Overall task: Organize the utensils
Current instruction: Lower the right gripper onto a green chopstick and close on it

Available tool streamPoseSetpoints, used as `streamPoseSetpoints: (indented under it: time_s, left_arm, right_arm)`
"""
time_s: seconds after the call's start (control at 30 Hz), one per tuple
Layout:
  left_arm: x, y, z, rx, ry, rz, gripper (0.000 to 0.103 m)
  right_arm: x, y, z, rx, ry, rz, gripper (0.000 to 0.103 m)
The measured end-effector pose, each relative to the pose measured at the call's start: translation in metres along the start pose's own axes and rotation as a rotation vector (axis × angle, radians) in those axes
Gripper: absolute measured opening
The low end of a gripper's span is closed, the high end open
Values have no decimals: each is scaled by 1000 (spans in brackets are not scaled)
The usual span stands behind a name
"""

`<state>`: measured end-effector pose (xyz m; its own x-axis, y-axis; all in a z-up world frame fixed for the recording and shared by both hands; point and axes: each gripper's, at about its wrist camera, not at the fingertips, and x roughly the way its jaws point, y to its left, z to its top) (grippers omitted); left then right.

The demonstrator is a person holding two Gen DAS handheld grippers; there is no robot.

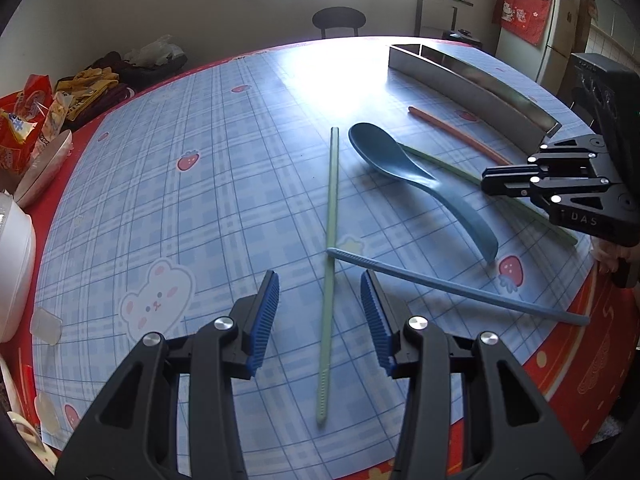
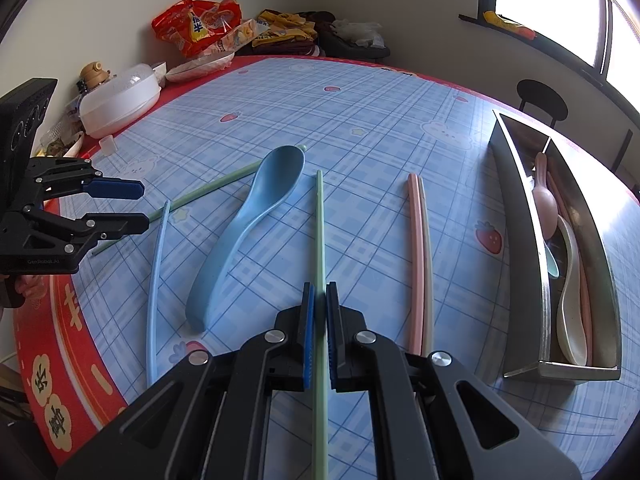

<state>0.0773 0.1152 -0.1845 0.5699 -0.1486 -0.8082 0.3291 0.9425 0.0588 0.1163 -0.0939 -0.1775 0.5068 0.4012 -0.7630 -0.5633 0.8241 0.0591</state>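
- My right gripper (image 2: 319,300) is closed tight on a green chopstick (image 2: 319,240); the stick runs straight between the blue pads, its far end pointing out over the table.
- My left gripper (image 1: 320,300) stands part open, pads apart, with a second green chopstick (image 1: 330,240) lying on the cloth between them; the pads do not touch it.
- A blue chopstick (image 1: 460,286) crosses that green stick just ahead of my left fingertips and runs off to the right.
- The blue spoon (image 2: 244,232) lies bowl-up on the table, between the blue chopstick and the stick in my right grip; in the left wrist view the held stick passes under the spoon's bowl.
- 2 chopsticks lie side by side, touching, to the right of my right gripper: a pink chopstick (image 2: 416,260) and a paler one beside it.
- The metal tray (image 2: 520,240) sits at the right edge of the table; inside it I see a pink spoon (image 2: 545,204), a cream spoon (image 2: 570,300) and more pink sticks.
- The table wears a blue checked cloth (image 2: 360,120) with strawberries and bears.
- Snack bags (image 2: 200,28) and a white lidded bowl (image 2: 120,98) sit at the far edge.
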Motion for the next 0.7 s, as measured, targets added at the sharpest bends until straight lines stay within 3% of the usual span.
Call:
streamPoseSetpoints:
  time_s: [0.43, 0.7]
  left_arm:
    - [31, -14, 38, 86, 24, 75, 49]
    - [38, 2, 38, -35, 0, 6, 50]
  right_arm:
    - [0, 0, 0, 4, 0, 4, 6]
    - [0, -1, -1, 5, 1, 2, 6]
